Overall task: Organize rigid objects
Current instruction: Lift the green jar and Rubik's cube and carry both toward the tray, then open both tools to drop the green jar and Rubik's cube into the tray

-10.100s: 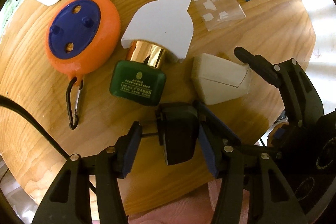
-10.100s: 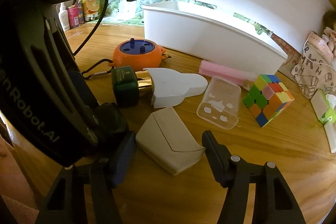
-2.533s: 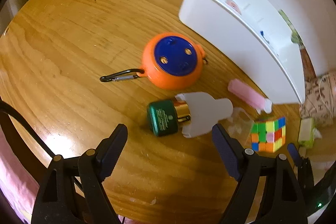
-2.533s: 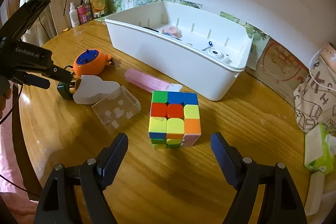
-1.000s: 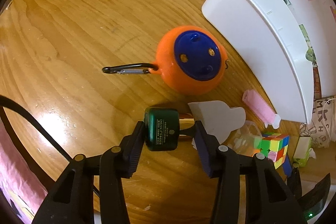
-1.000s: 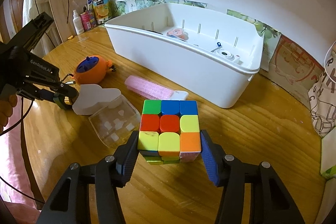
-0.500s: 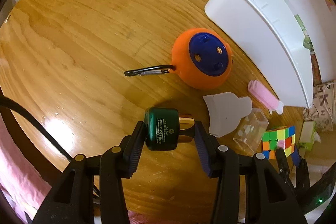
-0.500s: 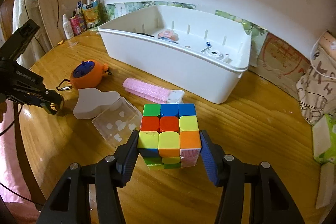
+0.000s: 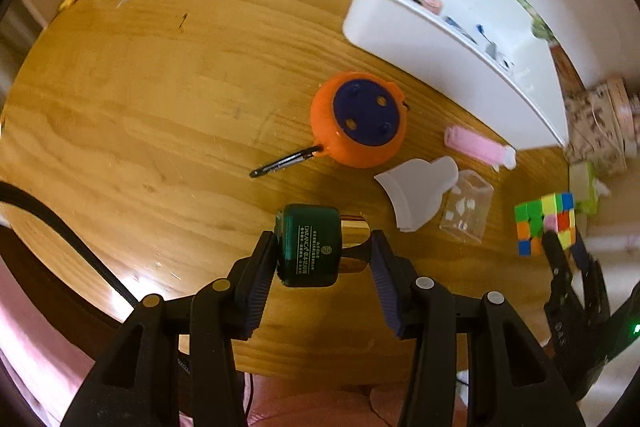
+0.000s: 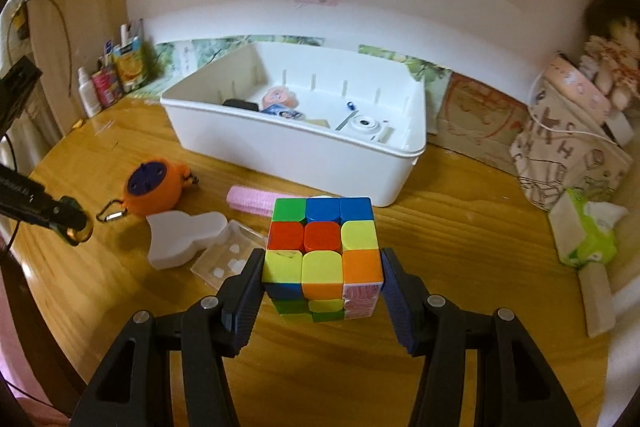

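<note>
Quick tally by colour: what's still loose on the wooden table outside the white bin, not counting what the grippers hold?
Orange: 1, round orange case with blue lid
Pink: 1, ribbed pink bar
White: 1, white bottle-shaped piece
Clear: 1, clear plastic box
Total: 4

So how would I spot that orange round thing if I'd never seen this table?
Find the big white bin at the back of the wooden table. Just in front of its left end lies the orange ball-shaped gadget. Unlike the pale pieces beside it, it has a dark blue round face and a metal clip.
</note>
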Tool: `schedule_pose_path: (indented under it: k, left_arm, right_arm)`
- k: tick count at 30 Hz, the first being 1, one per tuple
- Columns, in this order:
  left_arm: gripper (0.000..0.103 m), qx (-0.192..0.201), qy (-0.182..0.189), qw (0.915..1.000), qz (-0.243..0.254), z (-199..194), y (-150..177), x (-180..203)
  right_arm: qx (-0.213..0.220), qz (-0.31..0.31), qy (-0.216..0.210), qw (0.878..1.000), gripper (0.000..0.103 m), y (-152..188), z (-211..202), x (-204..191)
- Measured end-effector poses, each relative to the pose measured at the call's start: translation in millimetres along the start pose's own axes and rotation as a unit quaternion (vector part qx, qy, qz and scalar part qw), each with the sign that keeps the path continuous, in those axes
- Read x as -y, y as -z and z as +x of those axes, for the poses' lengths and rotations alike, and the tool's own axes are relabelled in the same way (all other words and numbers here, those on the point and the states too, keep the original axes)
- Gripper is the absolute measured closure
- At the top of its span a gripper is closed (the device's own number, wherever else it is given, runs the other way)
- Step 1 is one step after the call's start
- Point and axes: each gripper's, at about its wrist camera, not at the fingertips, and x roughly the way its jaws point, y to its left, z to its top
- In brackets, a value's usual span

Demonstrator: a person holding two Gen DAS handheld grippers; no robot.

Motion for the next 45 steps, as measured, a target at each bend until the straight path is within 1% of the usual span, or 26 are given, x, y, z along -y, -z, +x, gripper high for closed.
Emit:
schedule_pose_path:
  k: [3, 8, 9, 16, 22, 29, 33, 38, 41, 45]
  left_arm:
    - [0.053, 0.0, -0.002, 0.9993, 0.038, -4.9, -0.4, 3.4]
    - [0.053, 0.003, 0.001, 0.9965, 0.084, -22.1, -6.8, 2.7]
    - [0.053, 0.007, 0.001, 0.9953, 0.097, -26.8, -10.0, 4.2]
    - [0.053, 0.039, 0.014, 0.989, 0.142, -51.9, -30.3, 9.9]
    - [0.053, 0.068, 0.013, 0.982, 0.175, -70.5, -51.0, 19.9]
    - [0.053, 0.105, 0.021, 0.975, 0.195, -91.5, -78.1, 36.1]
    - [0.053, 0.118, 0.027, 0.9738, 0.192, -97.5, -94.2, 43.5]
    - [0.053, 0.131, 0.029, 0.9714, 0.196, -100.4, -113.0, 54.8]
    - [0.053, 0.14, 0.037, 0.9711, 0.19, -100.1, -124.3, 60.0]
    - [0.053, 0.14, 0.053, 0.9699, 0.192, -91.1, -141.0, 70.0]
  right_arm:
    - [0.006, 0.008, 0.016, 1.0, 0.047, -2.5, -5.8, -6.8]
    - [0.025, 0.012, 0.04, 0.999, 0.047, -11.1, -17.4, -22.8]
    - [0.03, 0.011, 0.045, 0.998, 0.047, -14.0, -19.7, -26.6]
    - [0.064, 0.011, 0.066, 0.996, 0.047, -33.5, -28.3, -41.8]
    - [0.091, 0.002, 0.078, 0.993, 0.047, -51.9, -28.9, -47.3]
    - [0.115, -0.001, 0.087, 0.99, 0.047, -79.9, -26.2, -44.5]
    - [0.126, -0.004, 0.091, 0.988, 0.047, -96.8, -21.3, -39.1]
    - [0.134, 0.002, 0.094, 0.986, 0.047, -115.5, -9.4, -28.5]
    - [0.133, 0.009, 0.09, 0.987, 0.047, -125.3, 1.5, -20.8]
    - [0.129, 0.012, 0.083, 0.988, 0.047, -137.9, 19.0, -11.5]
